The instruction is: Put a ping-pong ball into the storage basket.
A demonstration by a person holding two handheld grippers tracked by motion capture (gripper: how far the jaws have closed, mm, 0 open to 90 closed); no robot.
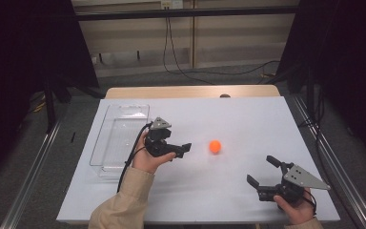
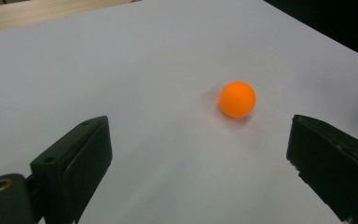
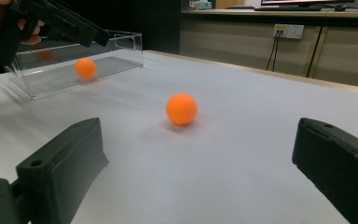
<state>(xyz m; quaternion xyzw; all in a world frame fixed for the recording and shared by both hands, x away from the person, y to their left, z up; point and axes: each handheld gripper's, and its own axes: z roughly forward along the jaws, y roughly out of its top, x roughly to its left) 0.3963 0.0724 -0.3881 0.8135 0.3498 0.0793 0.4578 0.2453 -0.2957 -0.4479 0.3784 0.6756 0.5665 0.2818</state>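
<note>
An orange ball [image 1: 214,146] lies alone on the white table top [image 1: 248,119], near the middle. My left gripper [image 1: 183,149] is just left of it, pointing toward it, open with nothing between its jaws. In the left gripper view the ball [image 2: 237,99] sits ahead of the jaws, nearer the right one. My right gripper [image 1: 259,169] rests near the front right edge, open and empty. Its own view has the ball [image 3: 181,108] well ahead between the wide jaws.
A clear plastic tray [image 1: 119,138] stands at the table's left, behind the left hand. Through its wall [image 3: 121,46] an orange spot [image 3: 85,67] shows; I cannot tell if it is a second ball or a reflection. A wooden strip [image 1: 190,91] edges the far side.
</note>
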